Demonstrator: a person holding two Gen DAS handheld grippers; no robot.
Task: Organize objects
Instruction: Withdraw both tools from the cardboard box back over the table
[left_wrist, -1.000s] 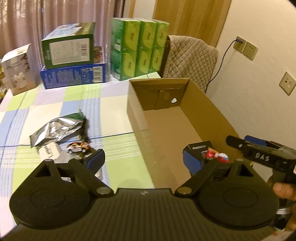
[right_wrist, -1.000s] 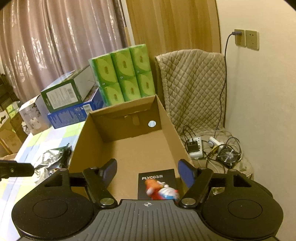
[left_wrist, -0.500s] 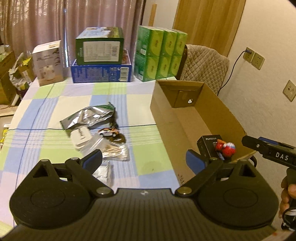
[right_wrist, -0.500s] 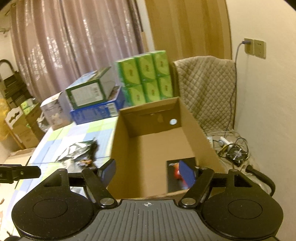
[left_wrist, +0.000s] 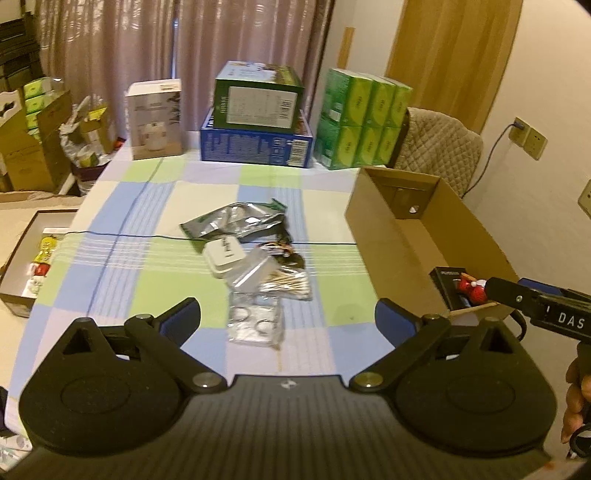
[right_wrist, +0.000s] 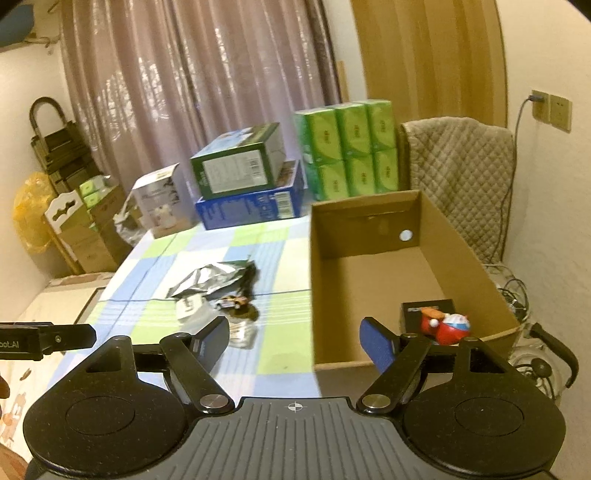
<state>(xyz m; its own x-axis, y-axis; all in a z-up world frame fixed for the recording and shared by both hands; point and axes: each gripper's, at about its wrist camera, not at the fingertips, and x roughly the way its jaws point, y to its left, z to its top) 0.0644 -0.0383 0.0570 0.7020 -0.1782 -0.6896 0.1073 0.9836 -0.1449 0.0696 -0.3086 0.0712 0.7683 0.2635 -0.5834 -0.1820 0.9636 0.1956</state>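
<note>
Both tongs pulled back from box (right_wrist: 369, 280), now over bench (left_wrist: 155, 266); left tongs (left_wrist: 288, 314), right tongs (right_wrist: 295, 339) apart, empty. Toy (right_wrist: 445, 326) deposited; pile (left_wrist: 255, 258) next.

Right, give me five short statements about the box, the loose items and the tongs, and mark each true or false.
1. The cardboard box holds a red round toy lying against a black packet. True.
2. The silver foil bag is inside the box. False: it lies on the checked tablecloth beside the box.
3. The left tongs are open and hold nothing. True.
4. The right tongs are shut on the toy car. False: they are open and empty; the car is on the cloth.
5. The green packs stand at the table's far end. True.
</note>
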